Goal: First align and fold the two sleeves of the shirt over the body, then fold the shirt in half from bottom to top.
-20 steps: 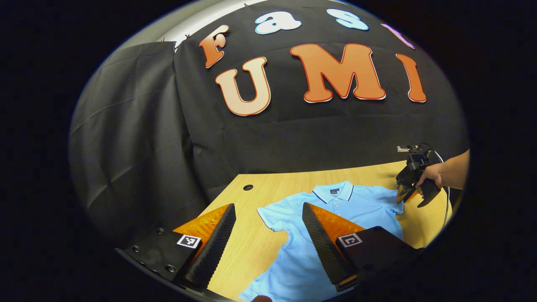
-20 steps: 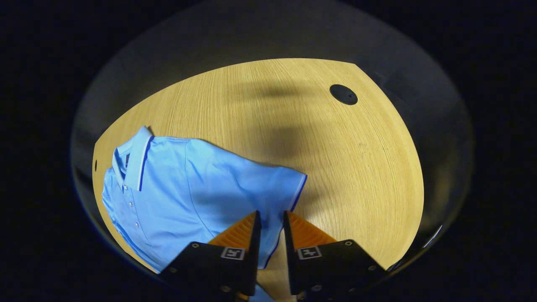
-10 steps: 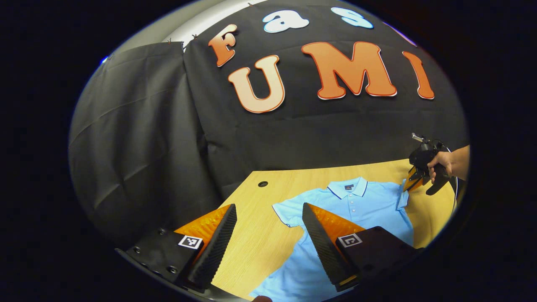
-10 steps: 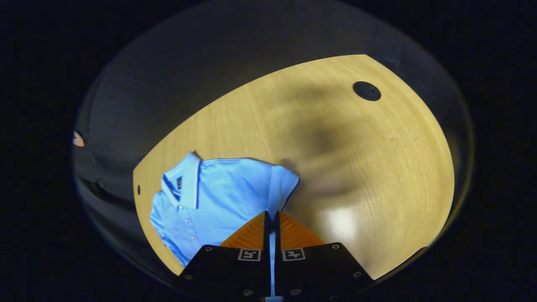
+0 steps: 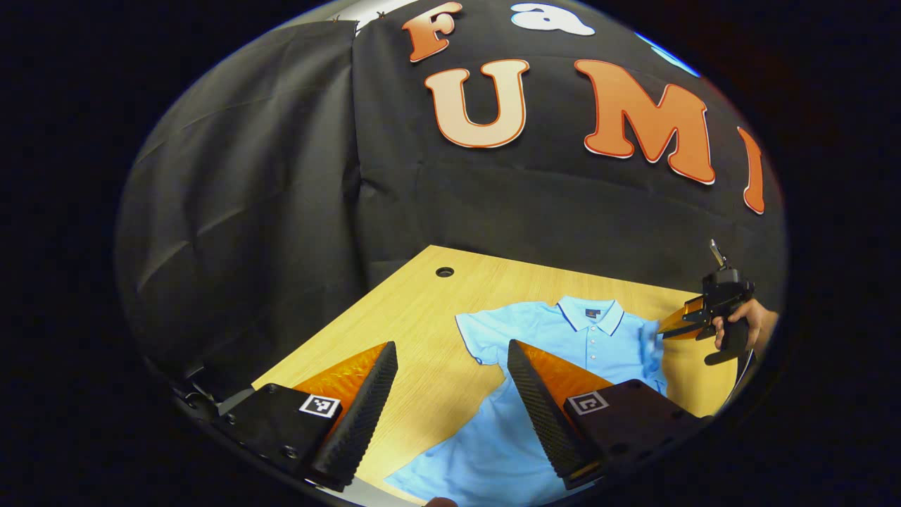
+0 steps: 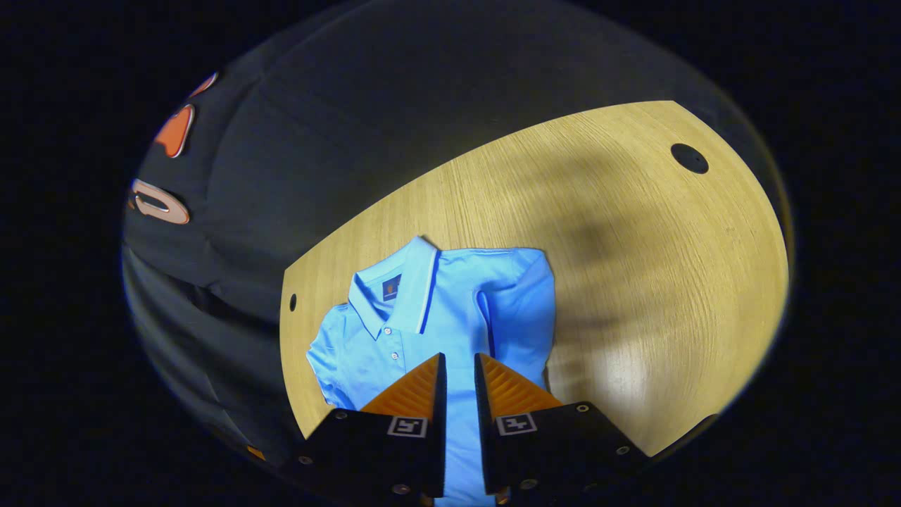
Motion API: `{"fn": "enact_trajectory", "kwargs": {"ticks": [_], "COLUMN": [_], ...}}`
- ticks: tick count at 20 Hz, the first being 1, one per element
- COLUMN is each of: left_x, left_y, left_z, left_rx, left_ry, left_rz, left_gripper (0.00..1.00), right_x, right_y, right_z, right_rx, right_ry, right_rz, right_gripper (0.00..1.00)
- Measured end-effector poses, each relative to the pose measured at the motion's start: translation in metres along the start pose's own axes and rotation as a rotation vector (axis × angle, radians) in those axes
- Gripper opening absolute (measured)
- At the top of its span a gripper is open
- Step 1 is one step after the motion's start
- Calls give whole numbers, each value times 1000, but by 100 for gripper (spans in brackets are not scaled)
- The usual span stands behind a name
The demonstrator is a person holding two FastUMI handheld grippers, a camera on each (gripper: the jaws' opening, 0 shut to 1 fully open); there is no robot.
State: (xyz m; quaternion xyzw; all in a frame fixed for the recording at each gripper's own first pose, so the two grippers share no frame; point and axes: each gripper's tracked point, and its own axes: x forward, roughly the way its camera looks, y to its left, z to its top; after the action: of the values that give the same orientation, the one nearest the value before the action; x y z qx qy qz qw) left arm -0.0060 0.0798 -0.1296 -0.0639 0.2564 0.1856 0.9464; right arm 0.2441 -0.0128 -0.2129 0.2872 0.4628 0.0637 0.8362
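Observation:
A light blue polo shirt [image 5: 563, 338] lies face up on the wooden table [image 5: 415, 317], collar toward the booth wall. In the right gripper view the shirt [image 6: 422, 338] has one sleeve [image 6: 524, 310] lying folded over the body, while the other sleeve [image 6: 327, 359] is spread out flat. My right gripper [image 6: 459, 359] hovers just above the chest with its fingers a narrow gap apart and nothing pinched. In the left gripper view my left gripper [image 5: 452, 348] stands wide open near the shirt's lower part, and a hand [image 5: 750, 327] holds the right gripper [image 5: 676, 327].
Black cloth walls close the table's far and left sides. A round cable hole [image 5: 444, 272] sits near one back corner and another hole [image 6: 689, 158] near the other. Bare wood [image 6: 633, 282] stretches beside the folded sleeve.
My right gripper carried the sleeve inward over the shirt's body, and its fingers have parted, leaving the sleeve lying folded. My left gripper stayed open and turned slightly.

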Motion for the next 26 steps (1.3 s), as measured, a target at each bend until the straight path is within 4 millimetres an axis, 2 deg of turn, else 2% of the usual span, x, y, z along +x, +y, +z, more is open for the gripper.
{"fn": "enact_trajectory", "kwargs": {"ticks": [2,3,4,5,6,10,11,12,17,21,24,26], "left_x": [21,28,38,49,61,109,123,134,194,232,258,268], "left_y": [-6,-8,-9,-9,-10,-6,-4,-5,-4,-21,-31,-36], "left_z": [3,5,6,5,3,-1,-2,-4,-6,-31,-47,-58], "left_rx": [-23,-29,-32,-31,-28,9,19,24,44,30,-72,-157], "left_ry": [33,45,63,84,102,184,203,228,329,476,590,682], "left_rz": [-45,-67,-93,-120,-151,-217,-223,-231,-290,-350,-346,-333], "left_gripper": [100,100,100,99,100,99,99,99,99,99,99,100], "right_x": [-11,-16,-24,-32,-41,-74,-80,-86,-113,-123,-130,-137], "right_y": [1,0,0,0,-2,-7,-8,-9,-10,-21,-21,-18], "right_z": [-2,-1,-2,-3,-6,-17,-21,-26,-51,-73,-85,-90], "right_rx": [-43,-69,-86,-97,-104,-112,-109,-95,-9,-20,-34,-47], "right_ry": [-21,-40,-63,-83,-106,-186,-201,-213,-293,-359,-394,-417], "right_rz": [-9,-26,-42,-55,-71,-132,-149,-166,-199,-260,-282,-292], "right_gripper": [33,25,44,37,59,81,73,87,88,92,94,94]}}
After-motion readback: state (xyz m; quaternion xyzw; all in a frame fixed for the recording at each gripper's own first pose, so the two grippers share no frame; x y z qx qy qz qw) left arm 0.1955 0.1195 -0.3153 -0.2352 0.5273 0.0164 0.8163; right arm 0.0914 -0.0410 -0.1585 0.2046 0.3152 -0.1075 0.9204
